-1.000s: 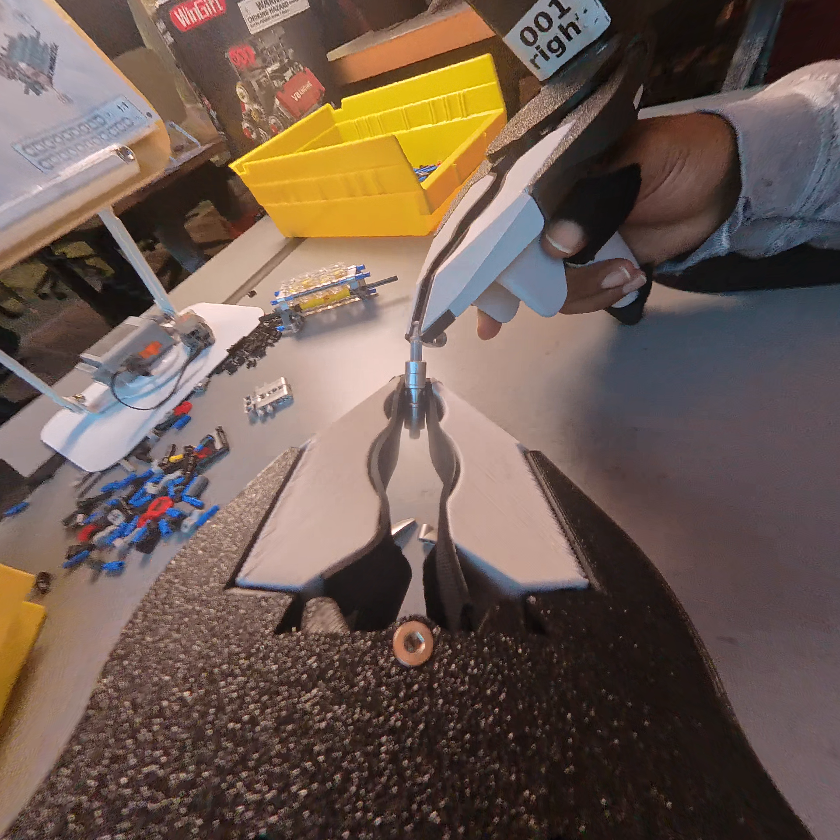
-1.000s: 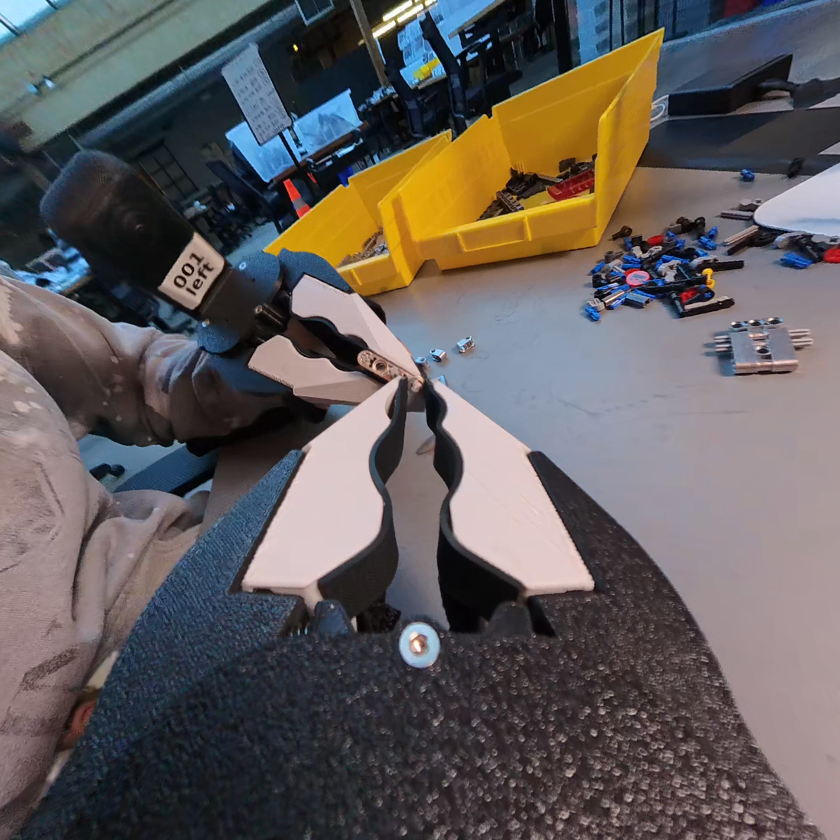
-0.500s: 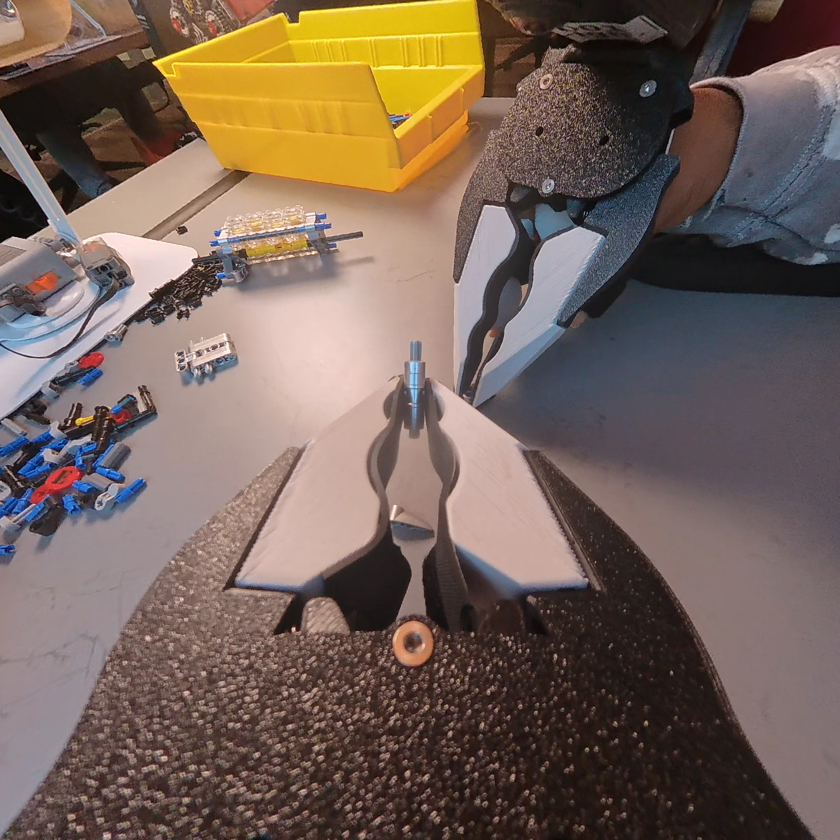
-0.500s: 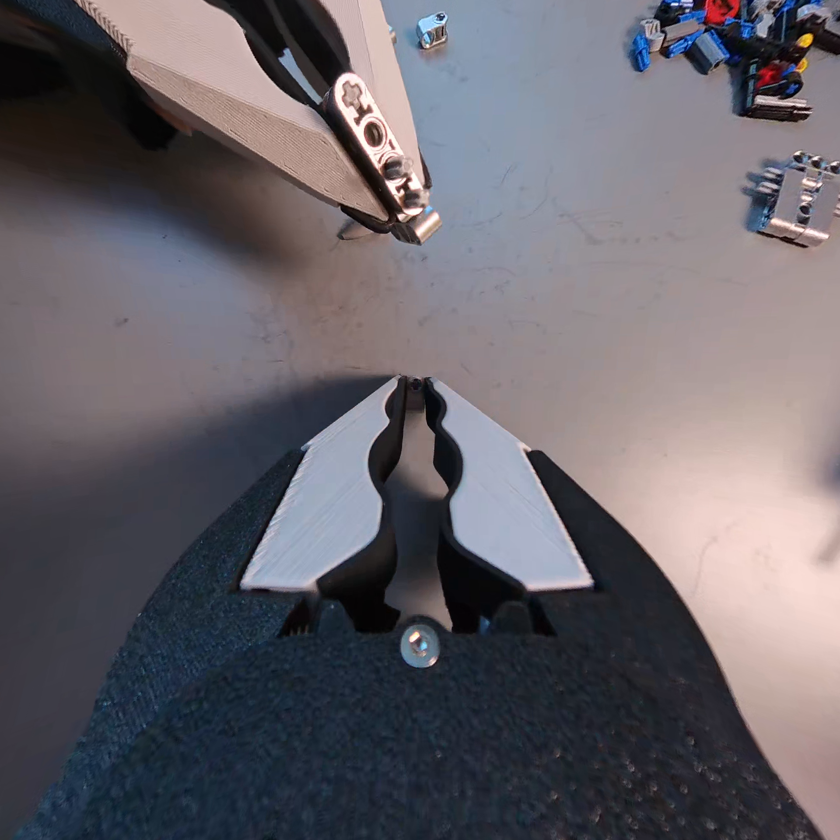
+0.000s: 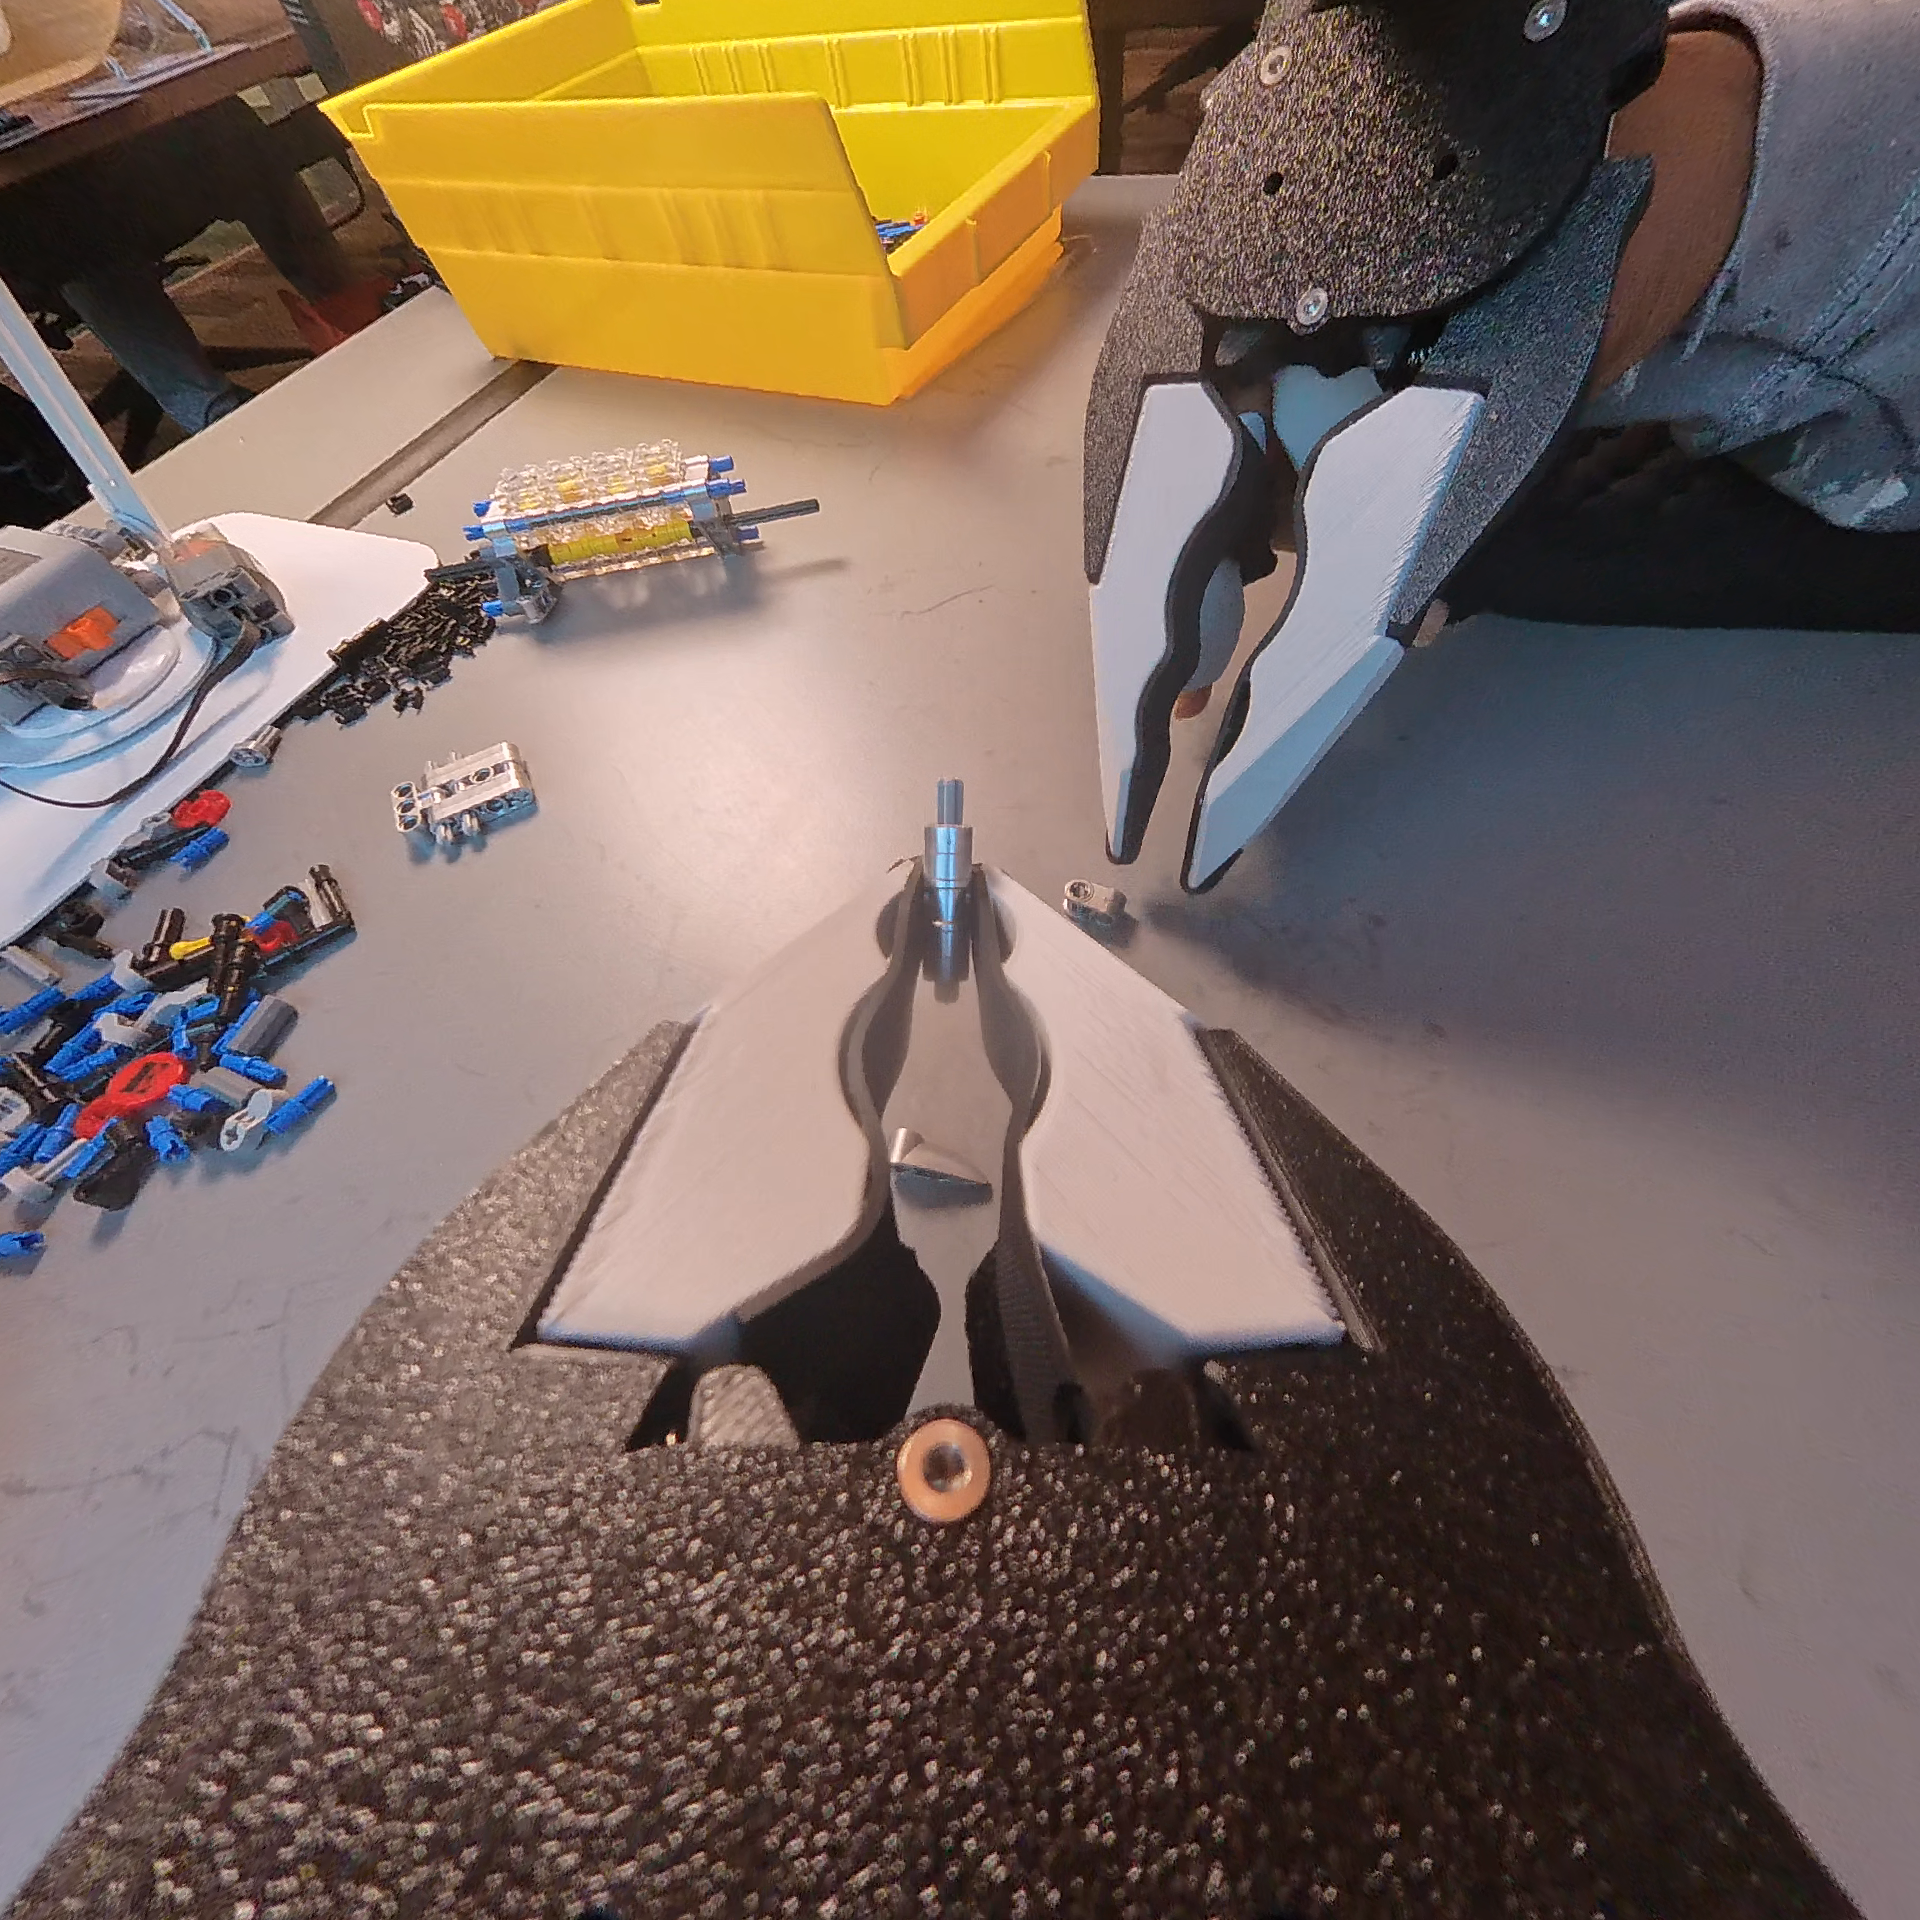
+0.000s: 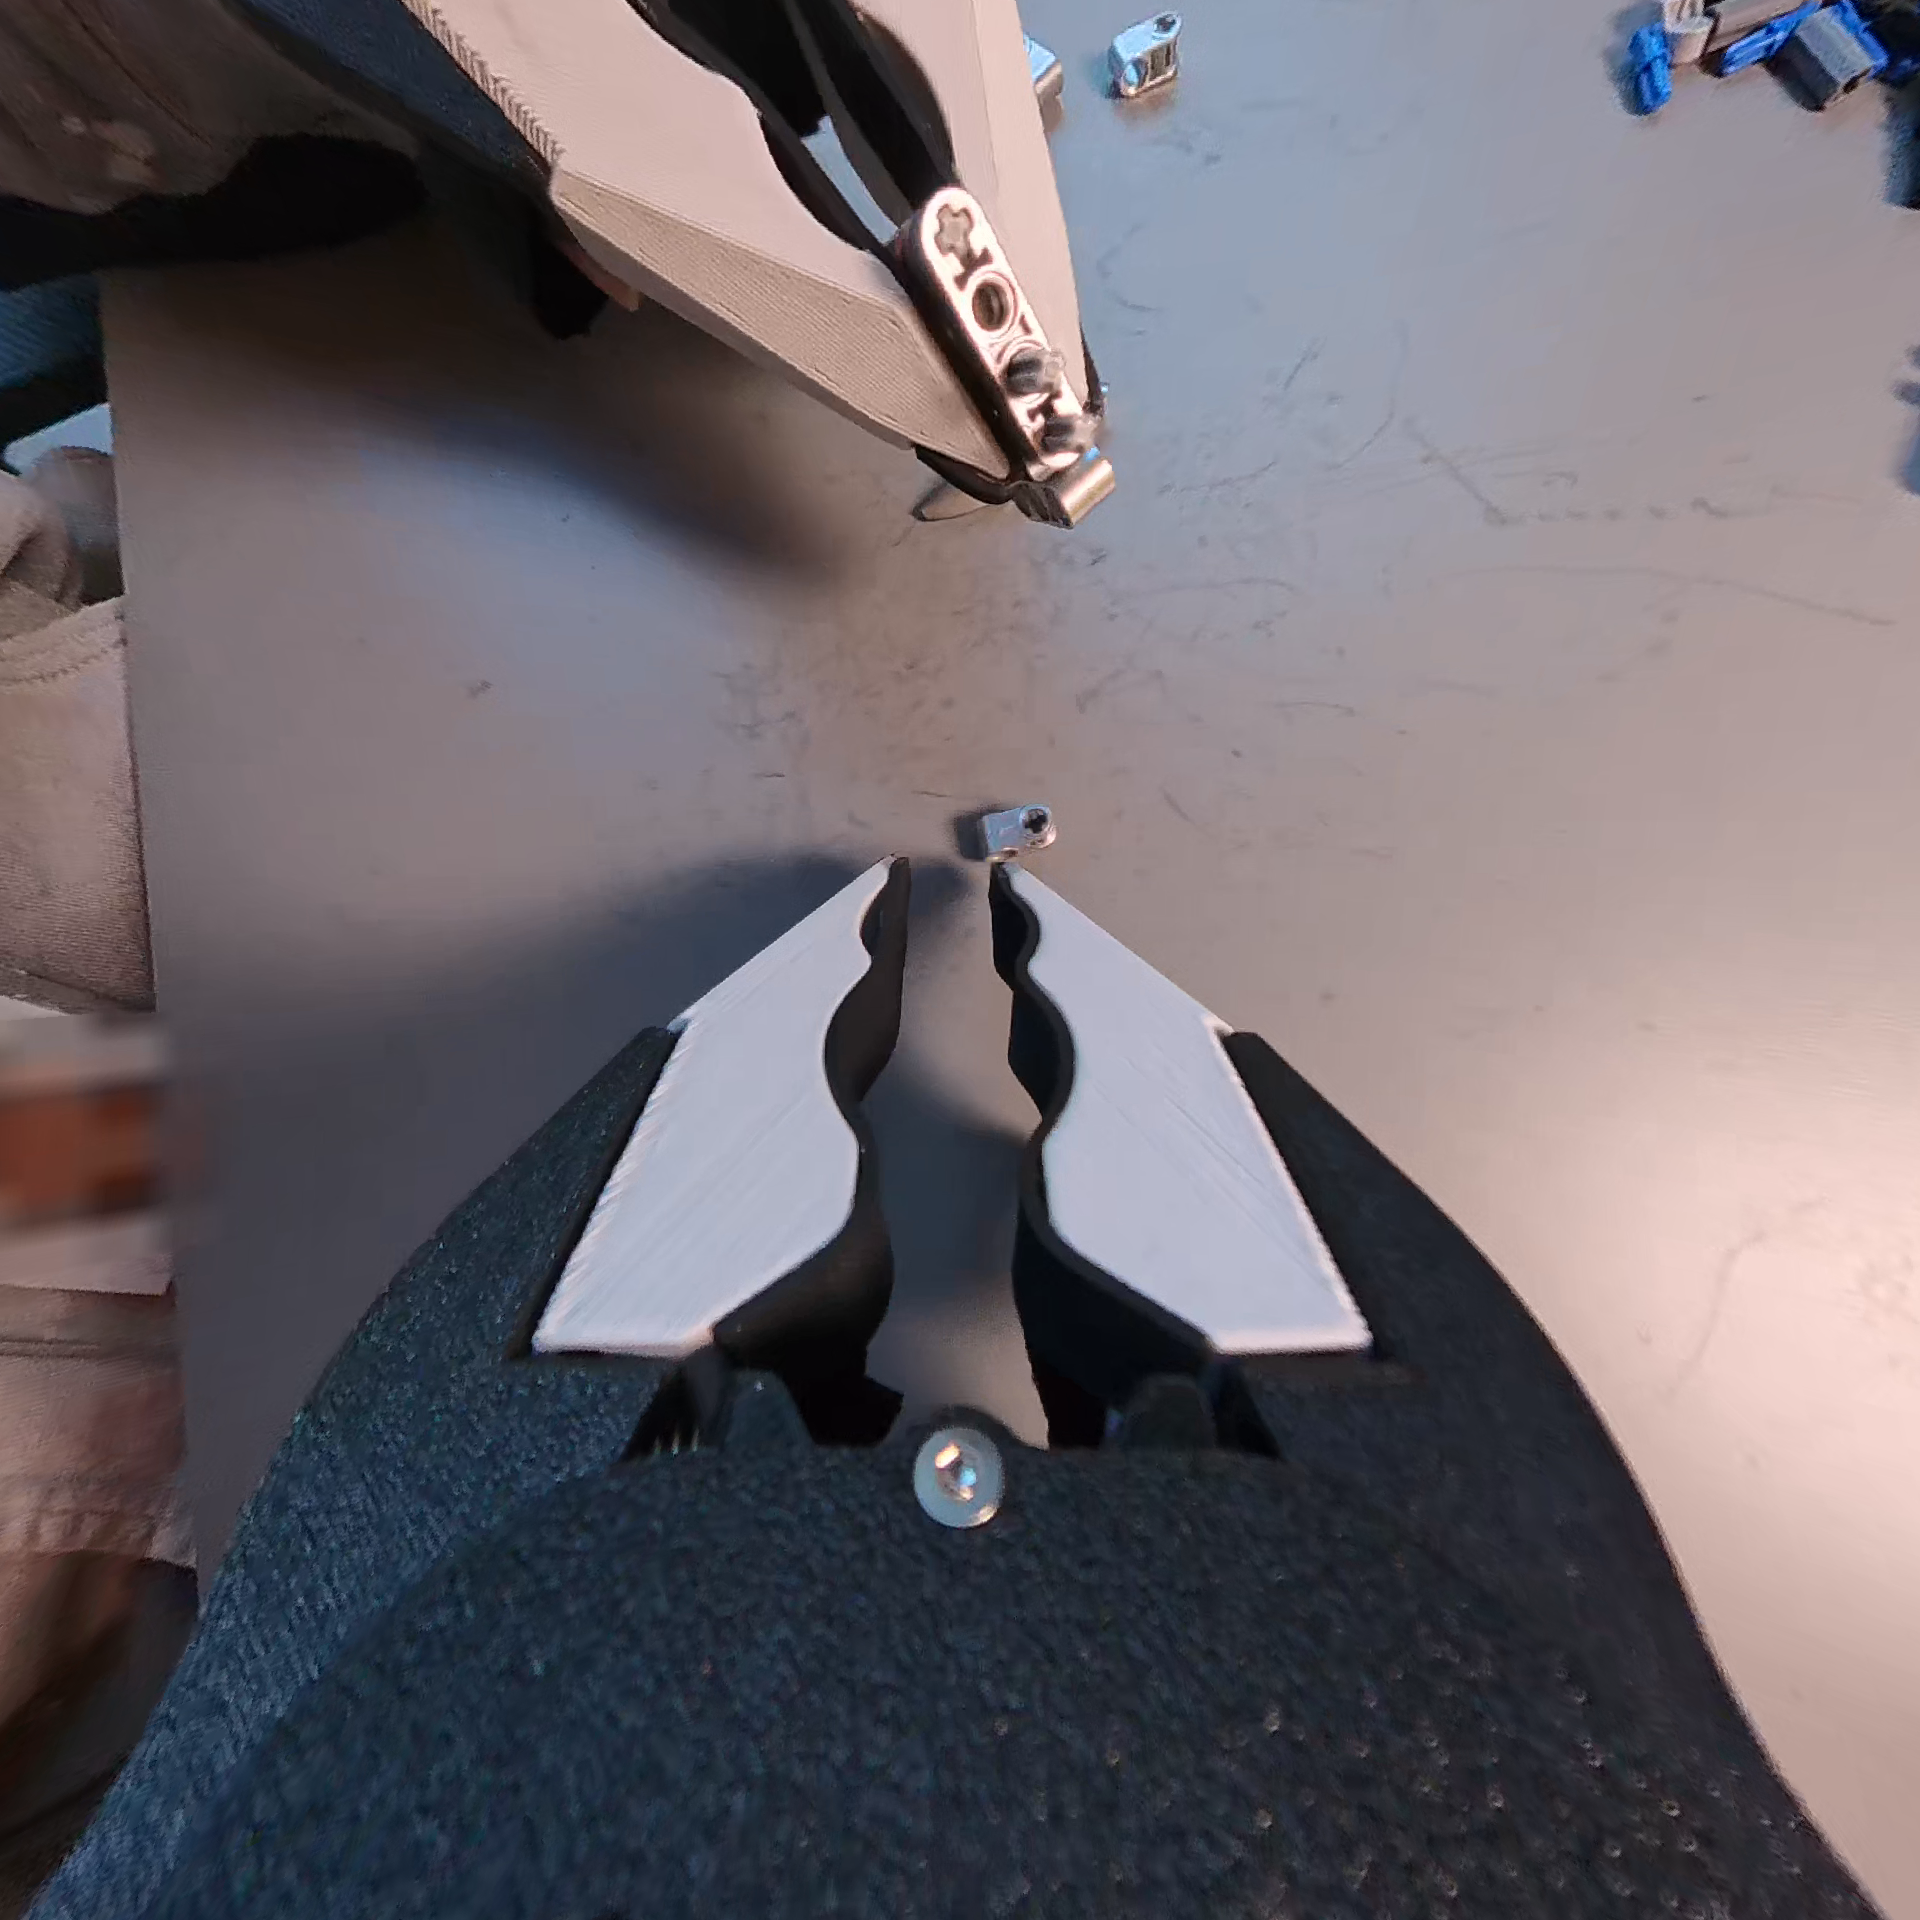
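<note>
left hand-held gripper is clamped on a small silver beam-and-pin piece; right hand-held gripper hangs parted beside a loose grey connector on the grey worktop.

Beside the yellow bin, blue, red and black small parts are lying on the grey table near the speckled black, white-fingered right gripper.

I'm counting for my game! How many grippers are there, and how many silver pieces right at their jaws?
Grippers: 2 (left gripper, right gripper)
Silver pieces: 2 (held silver beam, loose silver connector)
Total: 4
</note>
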A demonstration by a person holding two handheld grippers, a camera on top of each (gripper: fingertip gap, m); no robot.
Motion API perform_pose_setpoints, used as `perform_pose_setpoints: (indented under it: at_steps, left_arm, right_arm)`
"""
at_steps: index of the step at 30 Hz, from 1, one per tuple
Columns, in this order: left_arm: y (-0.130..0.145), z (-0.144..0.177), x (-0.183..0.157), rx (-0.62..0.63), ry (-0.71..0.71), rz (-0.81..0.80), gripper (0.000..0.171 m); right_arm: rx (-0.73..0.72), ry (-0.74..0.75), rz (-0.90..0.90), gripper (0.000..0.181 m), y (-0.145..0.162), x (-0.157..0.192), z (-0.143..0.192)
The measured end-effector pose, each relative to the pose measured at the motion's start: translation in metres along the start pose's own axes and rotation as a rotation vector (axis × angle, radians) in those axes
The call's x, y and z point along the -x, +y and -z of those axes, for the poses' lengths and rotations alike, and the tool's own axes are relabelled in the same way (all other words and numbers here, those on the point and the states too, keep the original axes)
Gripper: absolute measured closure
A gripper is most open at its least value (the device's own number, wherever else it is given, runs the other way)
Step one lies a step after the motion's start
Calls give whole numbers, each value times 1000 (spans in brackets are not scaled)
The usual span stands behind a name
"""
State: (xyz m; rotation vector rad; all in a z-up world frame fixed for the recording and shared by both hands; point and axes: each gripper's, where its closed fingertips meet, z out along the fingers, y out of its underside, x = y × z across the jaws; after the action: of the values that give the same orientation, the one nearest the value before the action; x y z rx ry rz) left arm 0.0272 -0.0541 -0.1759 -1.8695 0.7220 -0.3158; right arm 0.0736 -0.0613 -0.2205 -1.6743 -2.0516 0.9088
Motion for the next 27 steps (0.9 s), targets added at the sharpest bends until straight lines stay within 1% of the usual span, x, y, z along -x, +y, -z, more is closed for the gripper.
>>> perform_pose_setpoints:
  at_steps: [3,5,13,16,18,19,25,26,27]
  left_arm:
    - [0,1,2,-1,-5,0,166]
    - [-1,2,3,-5,-5,9,166]
    - [-1,7,4,-10,4,19,166]
    - [-2,8,3,-9,22,30,166]
    - [-1,7,3,-4,29,41,166]
    - [0,7,3,-2,34,46,166]
    - [1,7,-2,2,78,68,166]
    - [1,7,-4,-1,93,78,166]
    - [0,7,-6,-6,112,92,166]
  right_arm:
    - [-15,32,37,167,-3,-8,7]
    - [3,64,58,166,-3,-16,9]
    - [44,14,199,159,-5,-9,-7]
    - [41,-3,202,159,-6,-11,-11]
    - [47,-7,209,161,-5,-12,-13]
    - [50,-9,215,166,-5,-11,-13]
    - [13,-3,227,167,-6,-12,-14]
    - [-11,-5,232,181,-9,-11,-12]
    - [-63,-2,230,181,-16,-12,-8]
